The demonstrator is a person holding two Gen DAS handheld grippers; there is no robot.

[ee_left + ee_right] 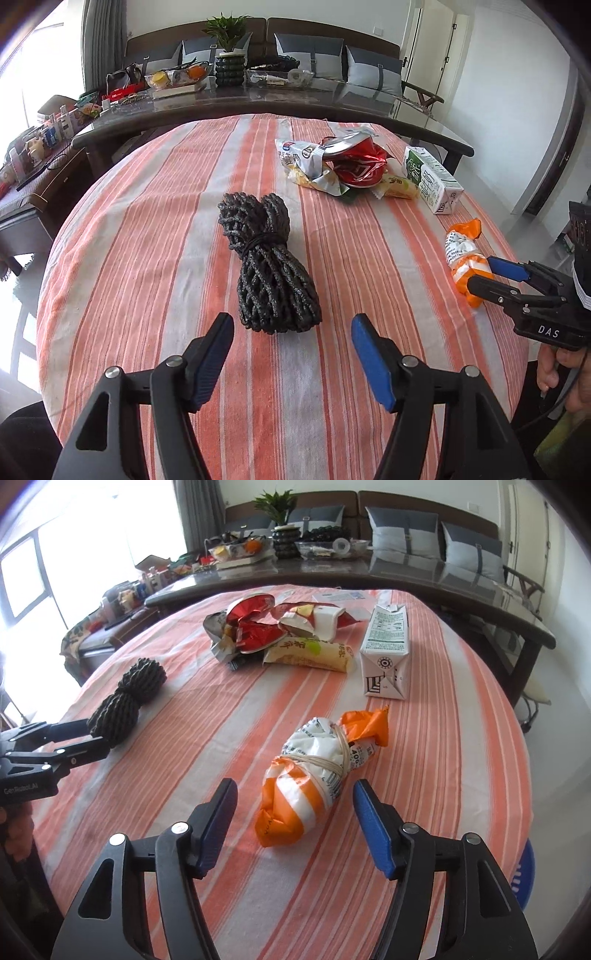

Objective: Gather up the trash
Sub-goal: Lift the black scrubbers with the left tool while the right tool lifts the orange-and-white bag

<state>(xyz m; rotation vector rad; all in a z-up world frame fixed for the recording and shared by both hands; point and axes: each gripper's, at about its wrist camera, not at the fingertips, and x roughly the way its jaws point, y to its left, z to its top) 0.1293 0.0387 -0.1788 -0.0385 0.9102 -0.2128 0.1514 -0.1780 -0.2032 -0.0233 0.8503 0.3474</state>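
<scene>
i've got both grippers over the striped orange tablecloth (155, 229). left gripper (291, 334) is spread wide just short of the black net bundle (267, 266), right gripper (295, 805) spread around the near end of the orange bag (314, 775). wrapper pile (280, 631) and milk carton (388, 650) sit farther back, with a dark glossy table (258, 99) and sofa (332, 40) behind.

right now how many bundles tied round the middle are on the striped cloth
2: the black net bundle lies ahead of the left gripper; the orange-and-white bag bundle lies before the right gripper.
</scene>
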